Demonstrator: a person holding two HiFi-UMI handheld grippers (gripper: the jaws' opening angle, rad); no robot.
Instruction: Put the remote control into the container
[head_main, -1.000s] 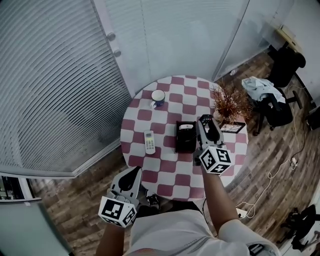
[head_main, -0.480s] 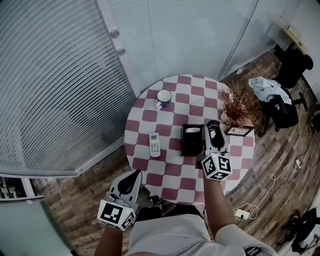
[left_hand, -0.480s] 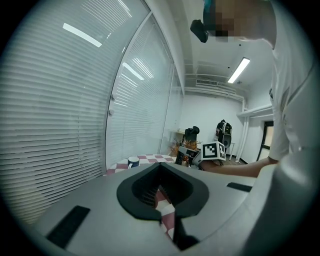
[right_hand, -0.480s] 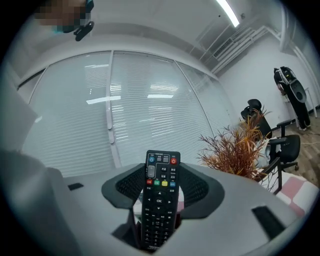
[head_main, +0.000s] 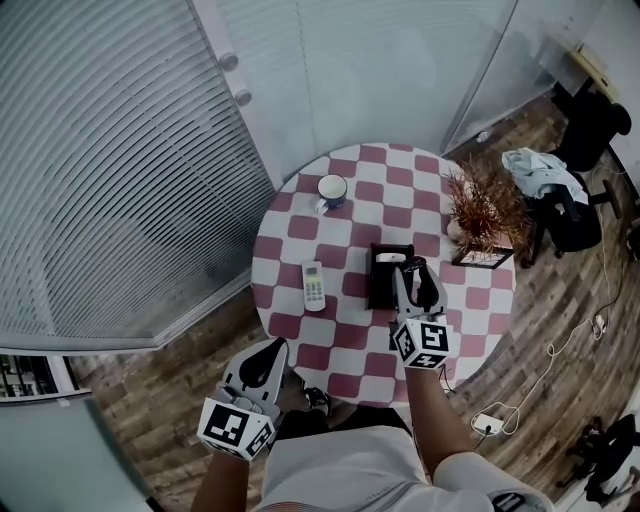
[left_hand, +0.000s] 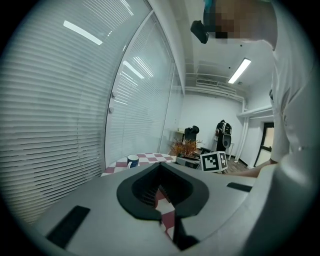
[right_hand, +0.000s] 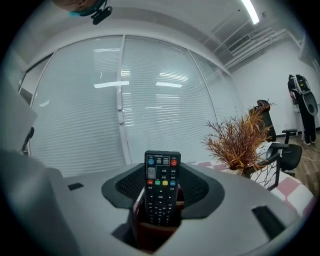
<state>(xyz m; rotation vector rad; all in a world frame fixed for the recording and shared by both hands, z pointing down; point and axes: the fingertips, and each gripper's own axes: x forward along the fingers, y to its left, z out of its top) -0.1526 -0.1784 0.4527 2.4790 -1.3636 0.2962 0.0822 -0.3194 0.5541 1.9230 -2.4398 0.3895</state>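
On the round checked table (head_main: 340, 342) beside the window blinds, the right gripper (head_main: 412, 268) clamps the black remote control (right_hand: 161, 187) upright by its long edges, its lower end inside the dark container (head_main: 380, 291), apparently to slide straight in, while the left gripper (head_main: 272, 352), closed and empty, hangs clear below the table's edge.

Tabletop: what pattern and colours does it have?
Dark red and white checks across the round tabletop; the head view shows it best.

Grey right tool (head_main: 416, 272), black-white marker cube (head_main: 420, 342)
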